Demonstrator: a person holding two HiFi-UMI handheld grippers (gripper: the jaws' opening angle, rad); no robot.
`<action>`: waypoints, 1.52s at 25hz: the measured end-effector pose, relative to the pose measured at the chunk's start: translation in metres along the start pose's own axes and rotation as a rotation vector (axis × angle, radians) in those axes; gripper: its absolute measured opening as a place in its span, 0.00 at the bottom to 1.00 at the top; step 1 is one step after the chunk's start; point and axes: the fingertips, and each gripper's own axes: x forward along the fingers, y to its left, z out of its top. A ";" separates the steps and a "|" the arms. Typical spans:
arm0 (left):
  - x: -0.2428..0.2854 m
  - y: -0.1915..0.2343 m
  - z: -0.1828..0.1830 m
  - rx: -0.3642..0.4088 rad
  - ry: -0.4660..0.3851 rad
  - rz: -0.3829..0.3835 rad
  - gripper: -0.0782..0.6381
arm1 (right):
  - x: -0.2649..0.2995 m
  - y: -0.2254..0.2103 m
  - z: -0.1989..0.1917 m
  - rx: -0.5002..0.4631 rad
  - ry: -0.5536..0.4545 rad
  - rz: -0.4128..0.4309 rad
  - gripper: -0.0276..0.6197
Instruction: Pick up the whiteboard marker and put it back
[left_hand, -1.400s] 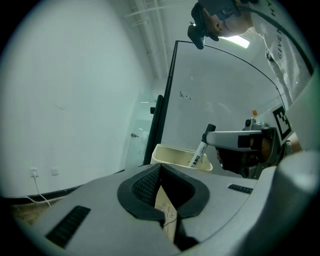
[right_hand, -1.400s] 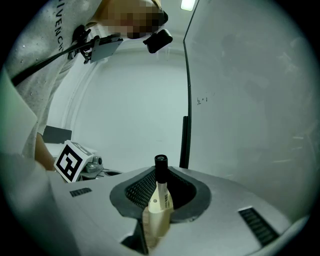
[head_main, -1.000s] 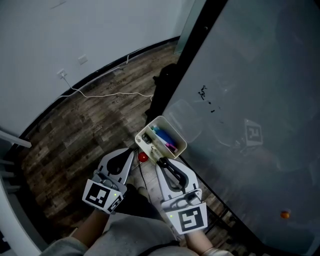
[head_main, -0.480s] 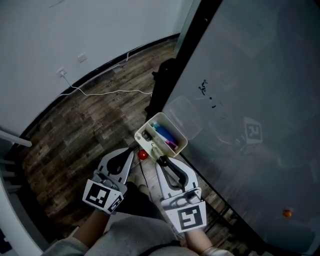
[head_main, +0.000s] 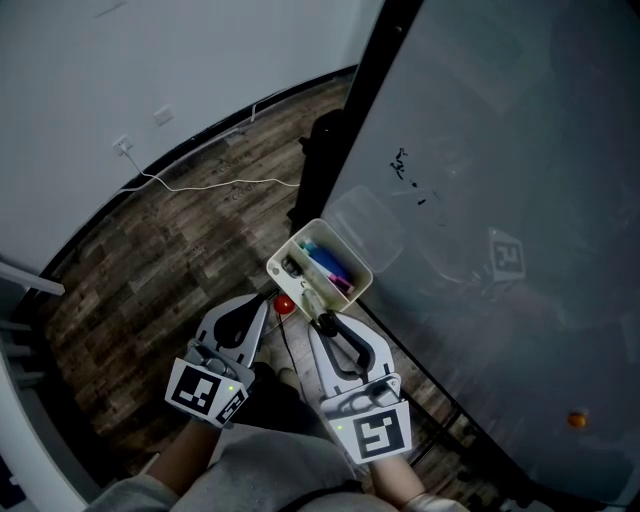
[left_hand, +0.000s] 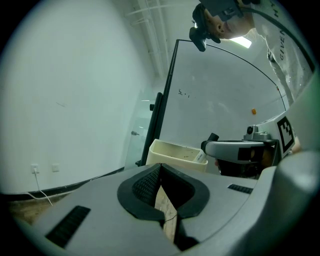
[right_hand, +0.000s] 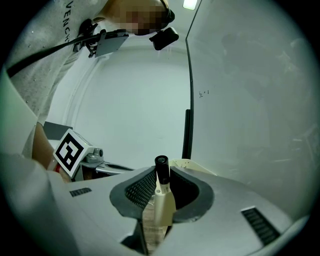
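My right gripper (head_main: 322, 322) is shut on the whiteboard marker (right_hand: 161, 192), a white barrel with a black cap that sticks out past the pads (right_hand: 141, 189). It is held level, right at the near rim of a cream bin (head_main: 362, 268) fixed to the whiteboard (head_main: 500, 150). In the bin lie blue and pink markers (head_main: 327, 266). My left gripper (head_main: 266, 300) hangs level beside the right one, left of the bin (left_hand: 175, 152), jaws together with nothing between them.
The whiteboard bears small black scribbles (head_main: 405, 170), a square tag (head_main: 508, 258) and an orange magnet (head_main: 577, 420). Its black frame post (head_main: 335, 150) runs down to the wooden floor (head_main: 180, 260). A white cable (head_main: 220, 183) lies there. A red round thing (head_main: 284, 305) shows under the bin.
Almost nothing differs. The picture has shifted slightly, so the bin sits a touch higher; both grippers keep their places and the marker stays gripped.
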 end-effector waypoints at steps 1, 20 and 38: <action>-0.001 -0.001 0.000 0.000 -0.001 0.000 0.13 | -0.001 0.001 0.000 0.001 0.001 0.000 0.16; -0.017 -0.029 -0.002 0.004 -0.009 -0.003 0.13 | -0.030 0.009 -0.004 0.007 0.006 0.006 0.19; -0.032 -0.060 0.001 0.021 -0.033 -0.012 0.13 | -0.055 0.020 0.006 0.002 -0.026 0.029 0.18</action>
